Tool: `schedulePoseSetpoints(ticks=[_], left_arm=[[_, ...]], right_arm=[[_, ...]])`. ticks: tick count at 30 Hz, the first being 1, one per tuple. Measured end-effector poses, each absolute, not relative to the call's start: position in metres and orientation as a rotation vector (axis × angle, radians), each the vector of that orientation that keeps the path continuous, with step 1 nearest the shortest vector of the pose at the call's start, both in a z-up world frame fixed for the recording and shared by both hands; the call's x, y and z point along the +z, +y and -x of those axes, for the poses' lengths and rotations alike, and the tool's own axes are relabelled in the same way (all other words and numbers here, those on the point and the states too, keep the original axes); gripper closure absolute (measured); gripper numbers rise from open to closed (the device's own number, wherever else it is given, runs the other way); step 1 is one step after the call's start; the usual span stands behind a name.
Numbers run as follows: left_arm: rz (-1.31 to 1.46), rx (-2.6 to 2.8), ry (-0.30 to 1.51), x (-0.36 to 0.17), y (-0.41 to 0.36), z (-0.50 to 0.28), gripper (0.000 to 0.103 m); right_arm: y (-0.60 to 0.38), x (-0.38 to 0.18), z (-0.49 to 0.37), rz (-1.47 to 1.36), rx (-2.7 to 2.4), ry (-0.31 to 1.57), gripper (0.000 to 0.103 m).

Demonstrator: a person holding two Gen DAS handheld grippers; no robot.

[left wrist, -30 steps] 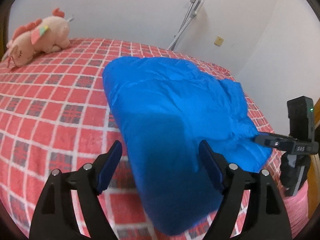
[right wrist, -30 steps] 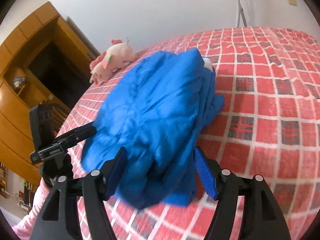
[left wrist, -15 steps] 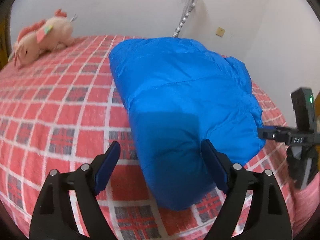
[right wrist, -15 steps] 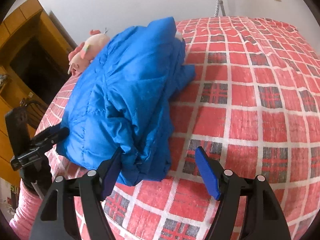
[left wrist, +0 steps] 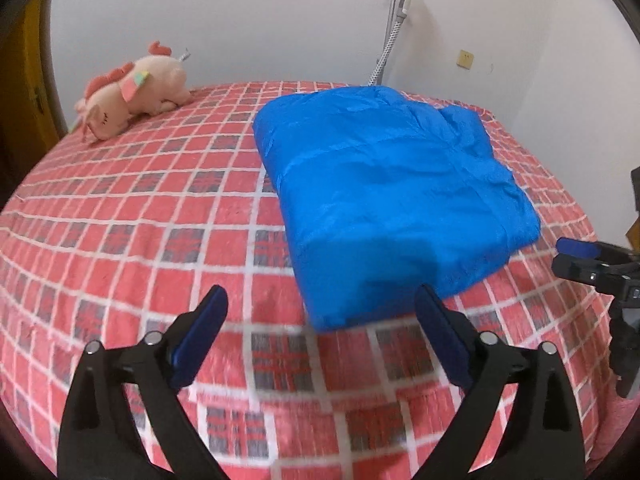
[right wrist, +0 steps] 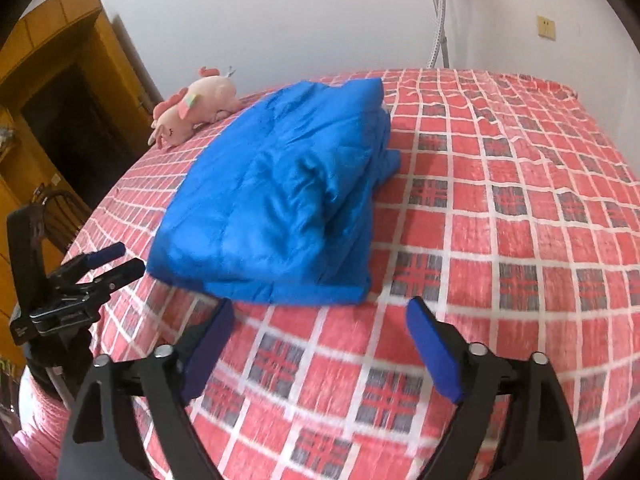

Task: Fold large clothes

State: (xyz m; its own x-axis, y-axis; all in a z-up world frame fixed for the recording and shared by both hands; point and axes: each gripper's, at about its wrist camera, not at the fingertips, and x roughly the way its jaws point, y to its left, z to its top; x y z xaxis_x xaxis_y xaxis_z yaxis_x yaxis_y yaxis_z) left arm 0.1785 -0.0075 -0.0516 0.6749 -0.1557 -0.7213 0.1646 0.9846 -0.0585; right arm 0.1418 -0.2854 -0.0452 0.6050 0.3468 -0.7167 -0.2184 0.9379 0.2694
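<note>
A blue puffy jacket [left wrist: 384,196] lies folded into a thick rectangular bundle on the red plaid bed [left wrist: 140,216]. It also shows in the right wrist view [right wrist: 280,208]. My left gripper [left wrist: 320,328] is open and empty, just short of the bundle's near edge. My right gripper [right wrist: 320,340] is open and empty, a little back from the bundle's near side. The right gripper shows at the right edge of the left wrist view [left wrist: 592,264]. The left gripper shows at the left of the right wrist view [right wrist: 108,268].
A pink plush toy [left wrist: 132,92] lies at the far left of the bed; it also shows in the right wrist view [right wrist: 192,108]. A grey crutch [left wrist: 394,20] leans on the white wall. A wooden wardrobe [right wrist: 52,100] stands left of the bed.
Both grippers have pulled back from the jacket and now stand off it. The jacket has settled flat on the bed as a folded bundle.
</note>
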Motion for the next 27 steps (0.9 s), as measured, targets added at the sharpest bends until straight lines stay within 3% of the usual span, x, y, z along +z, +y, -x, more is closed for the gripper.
schedulePoseSetpoints(ticks=[2, 9, 27], left_arm=[[-0.026, -0.171, 0.792, -0.048, -0.01, -0.165, 0.006], [0.07, -0.16, 0.803, -0.044, -0.003, -0.138, 0.004], [0.008, -0.106, 0.714, -0.025, -0.004, -0.074, 0.004]], right_arm=[[-0.283, -0.044, -0.133, -0.152, 0.31, 0.857, 0.004], [-0.277, -0.043, -0.103, -0.118, 0.214, 0.873, 0.004], [-0.26, -0.026, -0.044, -0.132, 0.27, 0.794, 0.004]])
